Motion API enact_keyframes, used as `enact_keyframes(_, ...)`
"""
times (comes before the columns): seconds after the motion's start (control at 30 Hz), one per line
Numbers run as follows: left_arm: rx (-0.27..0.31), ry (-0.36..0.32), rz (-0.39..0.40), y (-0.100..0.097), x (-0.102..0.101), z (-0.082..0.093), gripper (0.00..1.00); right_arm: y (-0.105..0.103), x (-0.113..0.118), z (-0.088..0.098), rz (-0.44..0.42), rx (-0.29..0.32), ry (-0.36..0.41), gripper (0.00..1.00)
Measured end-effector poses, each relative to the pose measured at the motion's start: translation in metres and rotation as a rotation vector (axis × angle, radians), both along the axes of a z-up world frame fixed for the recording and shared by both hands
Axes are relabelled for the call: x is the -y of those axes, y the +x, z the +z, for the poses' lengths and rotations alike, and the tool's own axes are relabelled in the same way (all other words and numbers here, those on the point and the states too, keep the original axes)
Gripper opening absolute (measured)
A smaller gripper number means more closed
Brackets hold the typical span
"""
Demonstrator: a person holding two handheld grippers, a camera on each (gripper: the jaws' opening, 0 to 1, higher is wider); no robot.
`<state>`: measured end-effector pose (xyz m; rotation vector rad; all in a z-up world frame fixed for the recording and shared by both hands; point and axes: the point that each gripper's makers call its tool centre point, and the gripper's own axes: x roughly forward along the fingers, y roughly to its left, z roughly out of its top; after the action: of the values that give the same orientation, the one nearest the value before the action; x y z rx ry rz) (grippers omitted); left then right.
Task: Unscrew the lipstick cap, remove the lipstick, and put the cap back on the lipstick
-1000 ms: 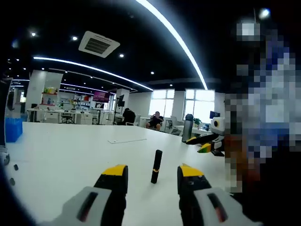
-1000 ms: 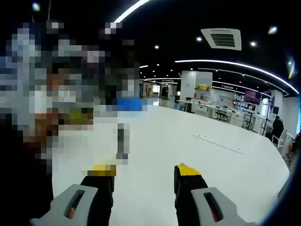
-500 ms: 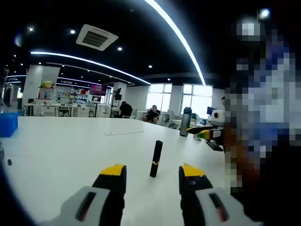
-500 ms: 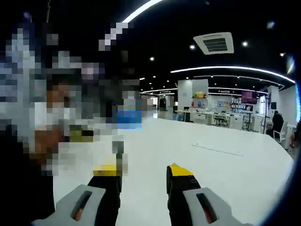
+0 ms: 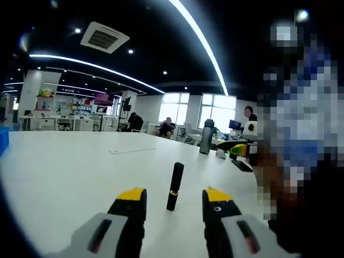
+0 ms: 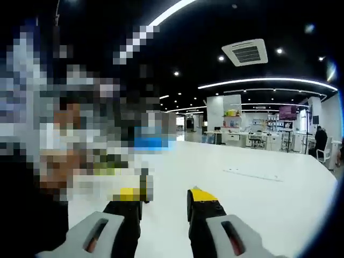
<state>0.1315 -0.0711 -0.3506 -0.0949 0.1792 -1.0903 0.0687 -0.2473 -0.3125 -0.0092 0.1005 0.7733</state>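
stood upright on white table (image 5: 64, 172), capped lipstick (image 5: 174, 186); framed between wide left gripper (image 5: 173, 195) for grabbing; right gripper (image 6: 164, 196) narrow, empty.

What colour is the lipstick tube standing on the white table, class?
The lipstick tube is black with a thin gold band low down, seen best in the left gripper view.

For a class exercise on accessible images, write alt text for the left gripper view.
A black lipstick stands upright, cap on, on a white table, just beyond the open left gripper and in line with the gap between its yellow-tipped jaws. An office lies behind.
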Motion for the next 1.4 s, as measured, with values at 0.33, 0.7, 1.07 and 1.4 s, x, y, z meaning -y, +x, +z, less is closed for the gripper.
enact_keyframes(0.33, 0.004, 0.020, 0.018, 0.013, 0.008, -0.018, 0.42, -0.005, -0.011, -0.016, 0.008, -0.028, -0.085, 0.33)
enact_keyframes(0.7, 0.053, 0.088, -0.044, 0.008, 0.036, -0.027, 0.38, -0.012, -0.002, -0.013, -0.022, -0.019, -0.076, 0.33)
enact_keyframes(1.07, 0.027, 0.115, -0.048, 0.004, 0.046, -0.040, 0.38, -0.017, 0.000, -0.010, -0.030, -0.006, -0.079, 0.32)
enact_keyframes(1.4, 0.045, 0.188, -0.047, 0.007, 0.056, -0.041, 0.37, -0.014, 0.011, -0.006, -0.033, 0.006, -0.081, 0.32)
